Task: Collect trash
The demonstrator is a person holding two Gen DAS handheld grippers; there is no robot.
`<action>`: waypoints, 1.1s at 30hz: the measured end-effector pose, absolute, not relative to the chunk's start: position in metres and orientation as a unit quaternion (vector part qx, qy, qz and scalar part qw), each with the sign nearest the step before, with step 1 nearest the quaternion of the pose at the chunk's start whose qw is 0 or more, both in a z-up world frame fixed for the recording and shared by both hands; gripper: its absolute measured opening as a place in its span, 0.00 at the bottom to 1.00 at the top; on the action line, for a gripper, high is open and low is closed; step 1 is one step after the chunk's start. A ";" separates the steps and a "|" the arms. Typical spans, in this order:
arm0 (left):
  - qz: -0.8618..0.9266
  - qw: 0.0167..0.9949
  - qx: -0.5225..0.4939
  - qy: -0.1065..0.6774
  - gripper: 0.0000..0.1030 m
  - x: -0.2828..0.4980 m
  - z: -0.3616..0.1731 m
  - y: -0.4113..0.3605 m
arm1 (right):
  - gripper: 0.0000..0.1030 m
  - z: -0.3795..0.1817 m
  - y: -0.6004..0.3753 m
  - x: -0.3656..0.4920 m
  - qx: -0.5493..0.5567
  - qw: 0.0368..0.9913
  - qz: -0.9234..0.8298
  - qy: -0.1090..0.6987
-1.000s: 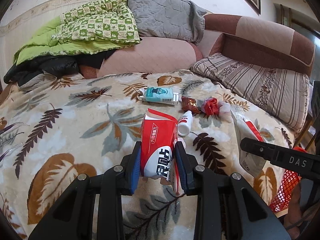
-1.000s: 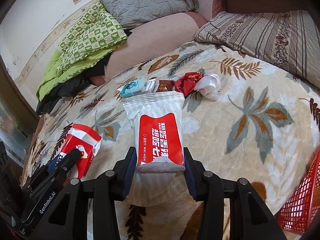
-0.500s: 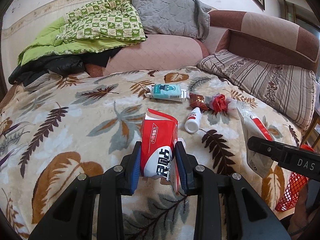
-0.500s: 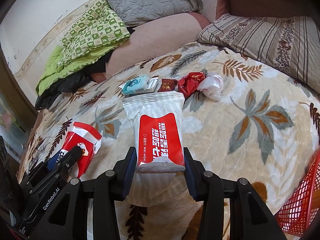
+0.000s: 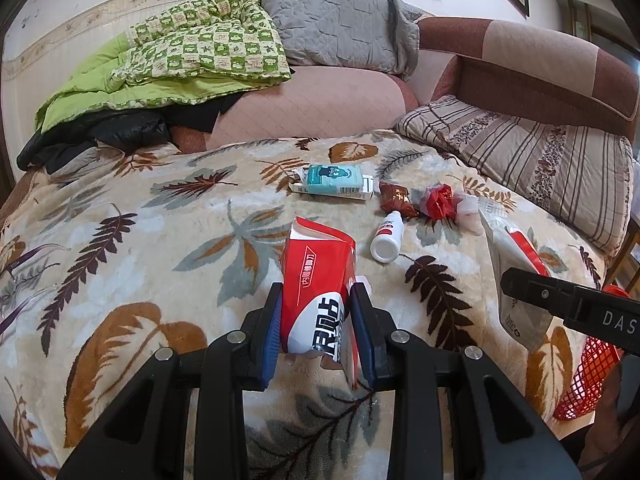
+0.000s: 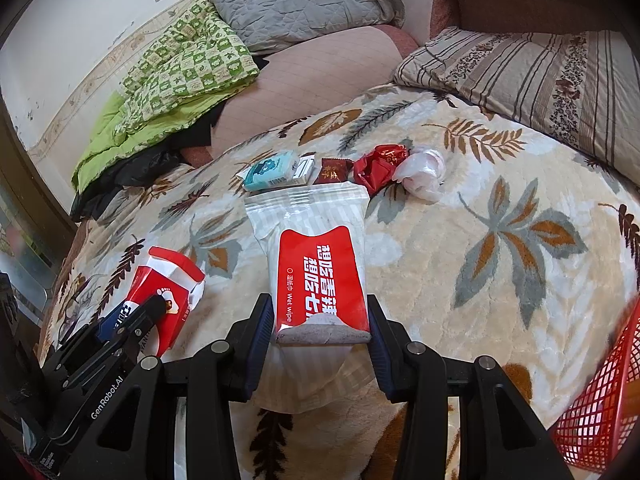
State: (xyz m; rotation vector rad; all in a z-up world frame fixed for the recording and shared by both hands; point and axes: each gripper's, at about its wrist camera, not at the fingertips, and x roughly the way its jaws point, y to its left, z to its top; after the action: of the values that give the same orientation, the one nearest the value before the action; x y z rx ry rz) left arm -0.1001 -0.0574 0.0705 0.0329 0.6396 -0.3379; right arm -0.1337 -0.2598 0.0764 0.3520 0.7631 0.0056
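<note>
My left gripper (image 5: 316, 320) is shut on a red and white carton (image 5: 316, 276), held above the leaf-patterned blanket (image 5: 120, 248). My right gripper (image 6: 320, 332) is shut on a red and white wet wipe packet (image 6: 320, 256). Each held item also shows in the other view: the carton (image 6: 164, 292) at left, the packet (image 5: 516, 272) at right. Left on the blanket are a teal tissue pack (image 5: 334, 178), a brown candy wrapper (image 5: 394, 196), a crumpled red wrapper (image 5: 438, 202), a small white bottle (image 5: 386, 238) and a clear plastic bag (image 6: 422, 170). A red mesh basket (image 6: 600, 404) sits at the bed's near right edge.
Folded green and grey quilts (image 5: 208, 48) lie on a pink bolster (image 5: 312, 104) at the back. A striped pillow (image 5: 528, 160) leans against the brown headboard (image 5: 532, 68) on the right. Dark clothing (image 5: 100, 136) is piled at back left.
Both grippers have pulled back and risen slightly from the bed, each keeping its item. The trash on the blanket has stayed where it was.
</note>
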 end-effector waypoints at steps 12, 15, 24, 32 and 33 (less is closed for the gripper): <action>-0.165 0.935 0.016 0.313 0.30 -0.101 0.071 -0.058 | 0.47 0.077 -0.260 -0.134 0.171 0.913 0.003 0.372; -0.164 0.935 0.017 0.313 0.30 -0.101 0.071 -0.059 | 0.47 0.077 -0.260 -0.134 0.171 0.913 0.003 0.372; -0.163 0.935 0.017 0.313 0.30 -0.101 0.071 -0.059 | 0.47 0.077 -0.260 -0.134 0.171 0.912 0.003 0.372; -0.163 0.935 0.018 0.313 0.31 -0.100 0.070 -0.058 | 0.47 0.077 -0.261 -0.134 0.170 0.912 0.004 0.372; -0.163 0.935 0.018 0.313 0.31 -0.101 0.071 -0.060 | 0.47 0.077 -0.261 -0.134 0.171 0.912 0.004 0.373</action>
State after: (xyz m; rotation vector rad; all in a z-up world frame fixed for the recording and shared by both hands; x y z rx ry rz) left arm -0.1010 -0.0598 0.0707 0.0358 0.6406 -0.3330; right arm -0.1339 -0.2606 0.0772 0.3517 0.7678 0.0075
